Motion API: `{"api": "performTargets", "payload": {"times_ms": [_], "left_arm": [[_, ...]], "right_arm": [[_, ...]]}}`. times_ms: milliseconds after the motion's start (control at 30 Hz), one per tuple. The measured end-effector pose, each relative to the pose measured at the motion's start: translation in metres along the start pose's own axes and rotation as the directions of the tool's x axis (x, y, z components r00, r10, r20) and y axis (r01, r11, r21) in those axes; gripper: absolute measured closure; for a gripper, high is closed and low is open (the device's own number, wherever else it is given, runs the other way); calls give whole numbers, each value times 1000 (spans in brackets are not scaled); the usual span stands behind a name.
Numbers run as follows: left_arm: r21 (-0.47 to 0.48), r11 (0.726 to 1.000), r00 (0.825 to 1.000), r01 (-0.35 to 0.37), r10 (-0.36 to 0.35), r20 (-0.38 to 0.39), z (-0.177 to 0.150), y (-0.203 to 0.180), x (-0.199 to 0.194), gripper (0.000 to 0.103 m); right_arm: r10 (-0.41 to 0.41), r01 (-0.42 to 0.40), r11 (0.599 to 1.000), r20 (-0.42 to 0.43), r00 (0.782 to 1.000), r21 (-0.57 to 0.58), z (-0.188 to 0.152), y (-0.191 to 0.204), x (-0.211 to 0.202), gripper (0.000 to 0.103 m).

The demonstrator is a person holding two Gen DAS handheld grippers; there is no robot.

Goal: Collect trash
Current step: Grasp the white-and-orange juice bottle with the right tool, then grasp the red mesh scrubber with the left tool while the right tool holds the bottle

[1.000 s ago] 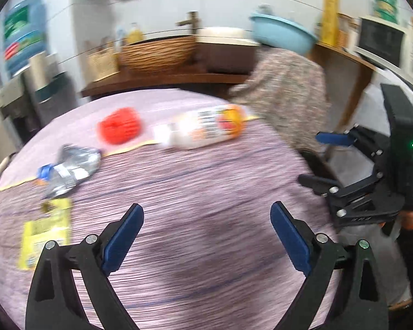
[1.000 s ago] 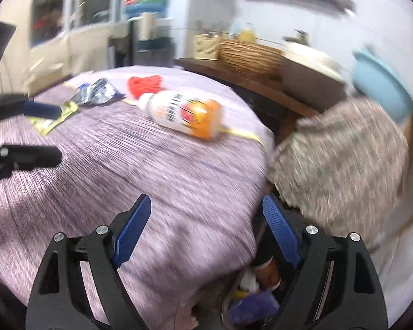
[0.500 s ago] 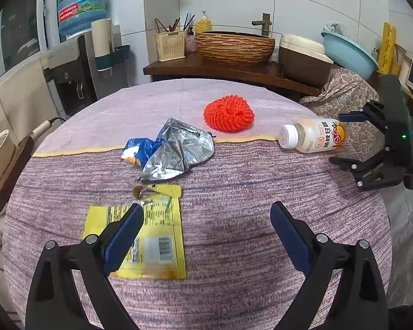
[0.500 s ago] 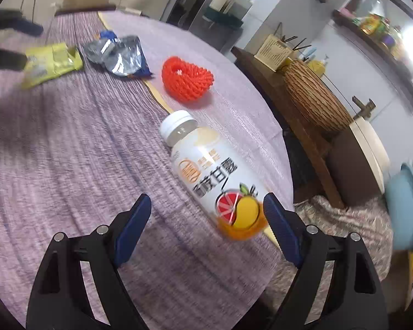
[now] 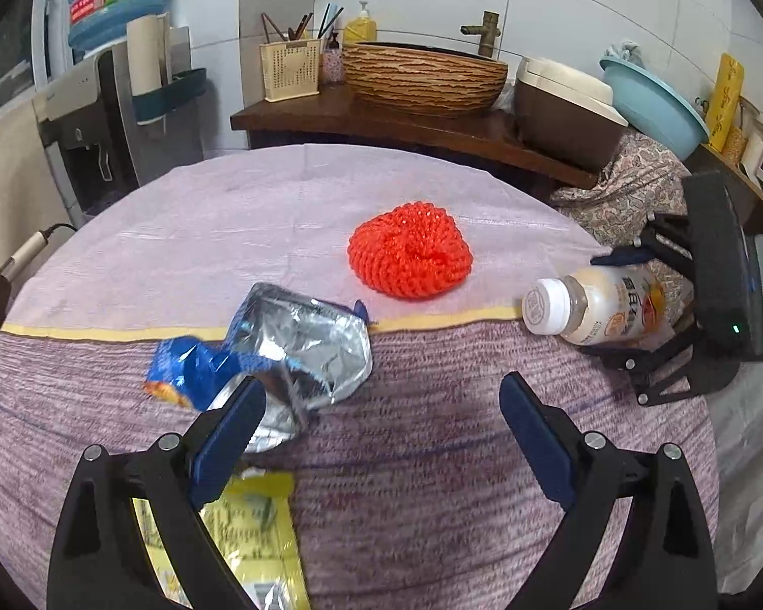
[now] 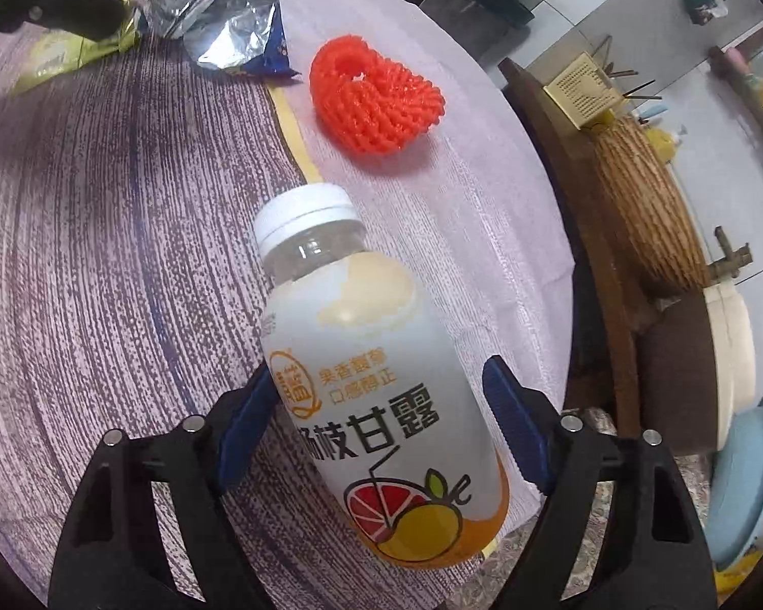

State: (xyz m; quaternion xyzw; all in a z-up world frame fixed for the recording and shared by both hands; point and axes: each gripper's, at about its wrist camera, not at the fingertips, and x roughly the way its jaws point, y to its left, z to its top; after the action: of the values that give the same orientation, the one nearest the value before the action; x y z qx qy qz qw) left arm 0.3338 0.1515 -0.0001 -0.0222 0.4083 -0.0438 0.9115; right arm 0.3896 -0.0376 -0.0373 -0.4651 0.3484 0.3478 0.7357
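The drink bottle (image 6: 376,406) lies on its side near the right edge of the round table (image 5: 432,483), cap toward the middle of the cloth, its base just over the rim. I have my right gripper (image 6: 381,422) straddling its body, and the jaws have just been closing in on it; the left pad looks to be at the bottle's flank while a sliver of cloth shows between the right pad and the label, so I do not count it as clenched yet.

The risk I see is the round body rolling or skidding off the edge if one pad pushes before the other, since it sits so close to the drop.

My left gripper (image 5: 381,437) hangs spread wide and empty above the crumpled foil snack bag (image 5: 290,351), one finger over its near corner, with the yellow wrapper (image 5: 249,534) below it. The red mesh sleeve (image 5: 409,251) rests between bag and bottle, apart from both.
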Motion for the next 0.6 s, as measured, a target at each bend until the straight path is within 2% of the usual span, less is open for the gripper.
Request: {"api": "performTargets", "payload": {"times_ms": [100, 267, 400, 500, 567, 600], "left_arm": [[-26, 1000, 1000, 6, -7, -8, 14, 1, 14, 11], [-71, 997, 1000, 19, -19, -10, 38, -1, 36, 11], [-68, 997, 999, -19, 17, -28, 54, -7, 59, 12], [-74, 996, 998, -48, 44, -55, 64, -9, 77, 26], [-54, 996, 995, -64, 60, -85, 68, -12, 91, 31], [-48, 997, 994, -67, 62, -94, 67, -14, 96, 38]], "right_arm": [[6, -6, 1000, -7, 1000, 13, 3, -3, 5, 41], [29, -30, 994, 14, 999, 108, -5, -10, 1, 41], [31, -39, 984, 51, 998, 176, -15, -13, -9, 41], [34, -47, 980, 72, 997, 193, -21, -9, -19, 41], [32, -49, 978, 86, 996, 201, -24, -7, -25, 41], [29, -48, 977, 93, 995, 209, -26, -6, -28, 41]]}}
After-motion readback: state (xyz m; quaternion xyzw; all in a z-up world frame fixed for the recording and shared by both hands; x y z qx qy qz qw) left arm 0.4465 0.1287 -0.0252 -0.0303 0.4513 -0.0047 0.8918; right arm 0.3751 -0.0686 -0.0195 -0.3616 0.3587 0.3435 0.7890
